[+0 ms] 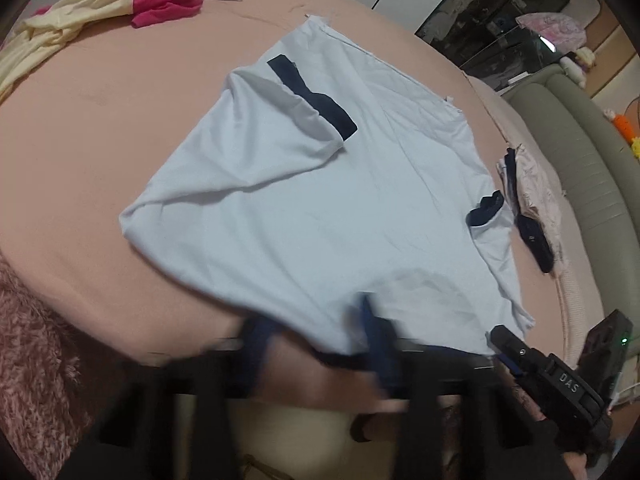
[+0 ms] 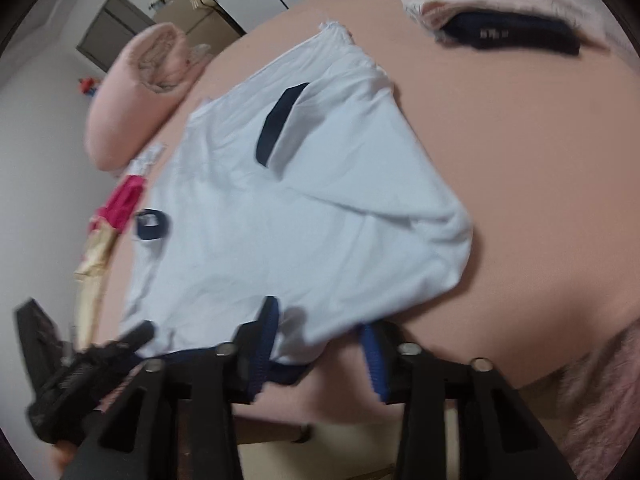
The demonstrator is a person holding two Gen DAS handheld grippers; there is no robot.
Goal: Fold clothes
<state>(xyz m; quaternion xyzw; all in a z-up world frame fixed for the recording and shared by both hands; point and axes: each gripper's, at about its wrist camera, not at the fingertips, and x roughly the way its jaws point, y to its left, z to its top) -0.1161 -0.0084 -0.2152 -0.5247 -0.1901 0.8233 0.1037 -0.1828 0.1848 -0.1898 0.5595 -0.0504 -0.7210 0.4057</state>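
the pale blue t-shirt with navy sleeve cuffs (image 1: 320, 208) lies spread on the pink bed (image 1: 80, 160). left gripper (image 1: 316, 344) jaws are blurred; cannot tell their gap. right gripper (image 2: 320, 344) jaws stand apart, astride the shirt's 6 o'clock edge.

Both grippers low, jaws spread apart.

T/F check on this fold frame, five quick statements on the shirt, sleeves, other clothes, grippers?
1. The pale blue shirt lies spread on a pink bed. True.
2. One navy-cuffed sleeve is folded onto the shirt body. True.
3. A green garment lies at the bed's far corner. False: a magenta garment and a cream one.
4. The shirt is rolled into a bundle. False: it lies flat.
5. Right gripper is at the shirt's near edge. True.
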